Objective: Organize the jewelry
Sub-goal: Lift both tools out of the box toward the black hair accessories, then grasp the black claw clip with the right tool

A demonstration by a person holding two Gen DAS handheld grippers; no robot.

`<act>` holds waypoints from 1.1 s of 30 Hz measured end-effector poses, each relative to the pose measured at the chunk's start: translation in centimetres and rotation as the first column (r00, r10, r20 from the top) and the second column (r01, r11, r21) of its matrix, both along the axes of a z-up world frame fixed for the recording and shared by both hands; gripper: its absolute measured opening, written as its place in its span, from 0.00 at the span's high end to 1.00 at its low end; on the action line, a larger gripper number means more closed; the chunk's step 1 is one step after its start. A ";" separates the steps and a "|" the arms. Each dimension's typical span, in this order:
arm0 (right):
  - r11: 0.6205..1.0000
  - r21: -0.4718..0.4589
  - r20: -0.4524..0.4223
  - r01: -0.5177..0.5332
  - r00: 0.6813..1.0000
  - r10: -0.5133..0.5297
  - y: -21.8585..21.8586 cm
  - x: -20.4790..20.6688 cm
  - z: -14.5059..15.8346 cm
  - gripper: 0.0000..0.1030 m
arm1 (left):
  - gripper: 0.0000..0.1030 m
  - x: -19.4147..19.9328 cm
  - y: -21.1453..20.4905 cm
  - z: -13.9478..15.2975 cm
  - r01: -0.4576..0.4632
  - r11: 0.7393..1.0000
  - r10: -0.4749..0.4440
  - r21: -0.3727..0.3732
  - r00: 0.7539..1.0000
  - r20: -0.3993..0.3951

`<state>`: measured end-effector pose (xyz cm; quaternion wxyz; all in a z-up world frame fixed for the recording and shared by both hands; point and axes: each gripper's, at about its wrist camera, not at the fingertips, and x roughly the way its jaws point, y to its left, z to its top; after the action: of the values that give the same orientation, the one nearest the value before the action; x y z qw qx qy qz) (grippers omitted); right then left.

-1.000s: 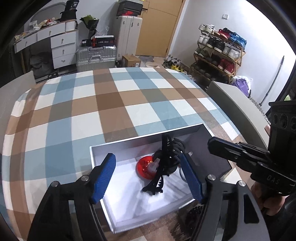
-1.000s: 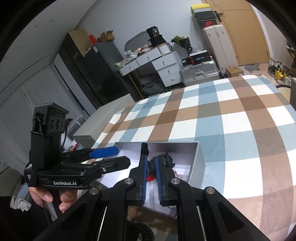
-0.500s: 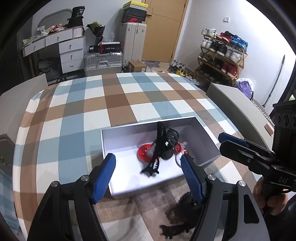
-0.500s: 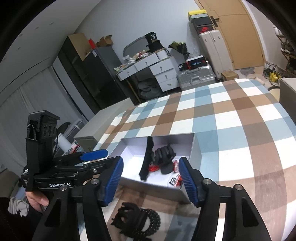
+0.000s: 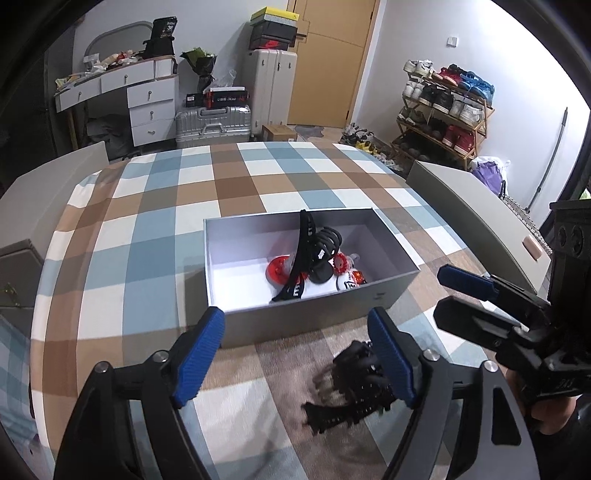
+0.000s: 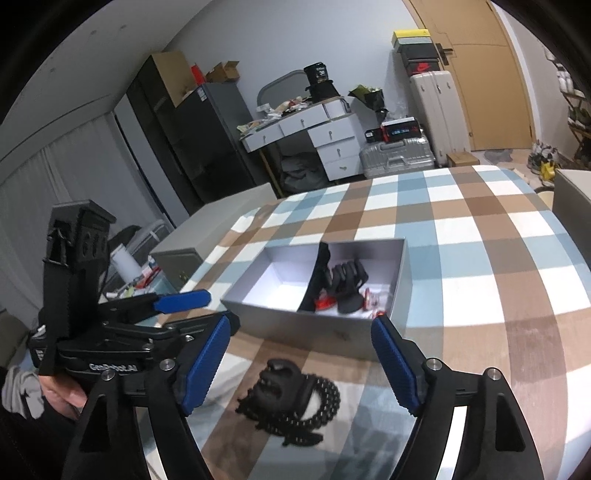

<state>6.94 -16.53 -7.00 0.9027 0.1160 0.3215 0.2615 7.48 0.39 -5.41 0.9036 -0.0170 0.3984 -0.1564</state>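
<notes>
My right claw (image 6: 301,363) and left claw (image 5: 295,356) are both opening, nothing between the pads. The black hair clip (image 6: 291,398) lies on the table just below my right claw, nearer than the box (image 6: 321,326) beyond.

**A lived-in home, bedroom or entry room**

Domestic throughout. At frame centre, a checked cloth (image 5: 155,236) in blue, brown and white. Behind it, upper left in the left view, a white dresser (image 5: 147,99) heaped with clutter, beside silver suitcases (image 5: 212,123). Upper middle, shoeboxes (image 5: 273,31) stacked on a tall case before a wooden door (image 5: 332,62). At right, a shoe rack (image 5: 443,107) full of sneakers. In the right view, upper left, a dark cabinet (image 6: 192,140) topped with cartons.
</notes>
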 end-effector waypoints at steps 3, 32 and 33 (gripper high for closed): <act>1.000 -0.019 -0.005 0.000 1.000 0.000 0.2 -0.8 -0.6 0.21 | 0.21 -0.7 0.2 -0.4 -0.020 1.000 0.020 0.007 1.000 0.009; 0.995 -0.088 -0.129 -0.055 0.991 0.043 4.4 -0.4 -4.4 0.22 | 0.16 -3.8 3.4 -5.5 -0.132 0.990 0.131 -0.052 0.991 -0.030; 0.995 -0.090 -0.131 -0.054 0.991 0.041 4.5 -0.4 -4.4 0.24 | 0.16 -3.8 3.5 -5.6 -0.134 0.989 0.133 -0.056 0.991 -0.028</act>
<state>6.58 -12.08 -11.41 0.8780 0.0826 0.3936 0.2596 3.70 3.86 -10.97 0.9063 -0.0715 0.4026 -0.1068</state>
